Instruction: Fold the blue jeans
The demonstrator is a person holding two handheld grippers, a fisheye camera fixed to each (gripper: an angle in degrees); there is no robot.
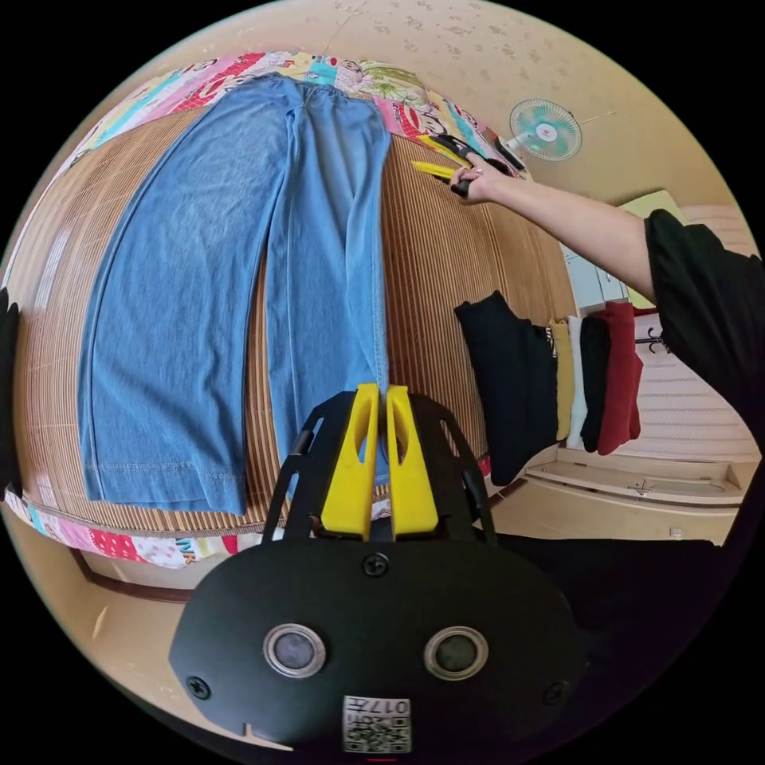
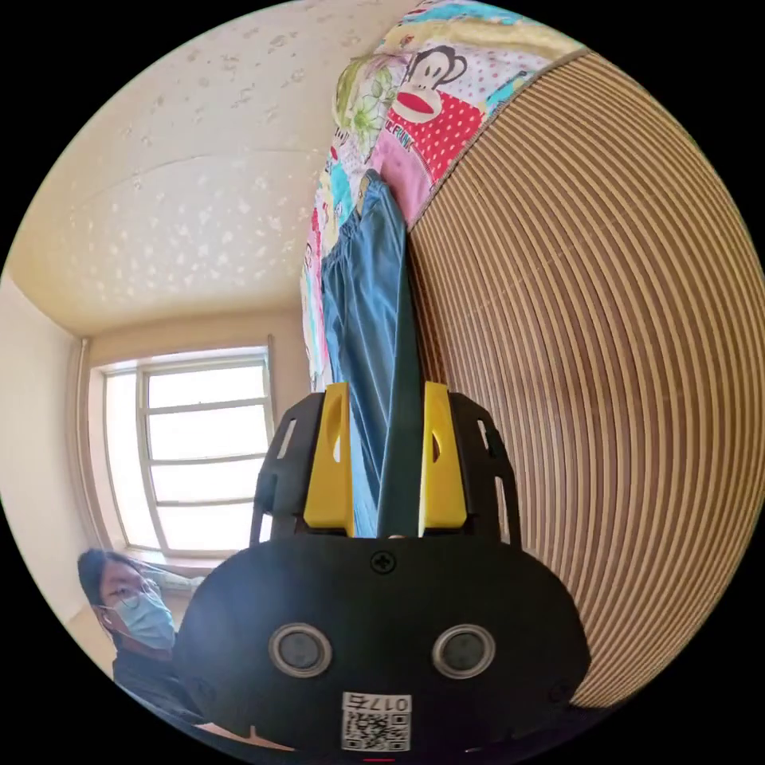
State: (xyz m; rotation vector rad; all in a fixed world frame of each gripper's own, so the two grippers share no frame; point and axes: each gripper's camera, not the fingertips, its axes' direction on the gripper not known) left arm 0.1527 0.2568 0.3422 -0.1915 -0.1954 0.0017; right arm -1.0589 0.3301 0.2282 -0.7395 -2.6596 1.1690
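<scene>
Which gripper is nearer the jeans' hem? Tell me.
Left. The left gripper is closed on the blue jeans at the hem end; the right gripper is open beside the waistband end.

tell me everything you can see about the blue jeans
The light blue wide-leg denim jeans lie flat and spread out full length on a brown striped bamboo mat, with both legs side by side. The elastic-looking gathered waist reaches the colourful patchwork sheet at the far end, and the stitched hems lie near the mat's close edge. The left yellow tongs look shut on one leg's hem edge. The right yellow tongs straddle the jeans' side edge near the waist, with their jaws apart.
</scene>
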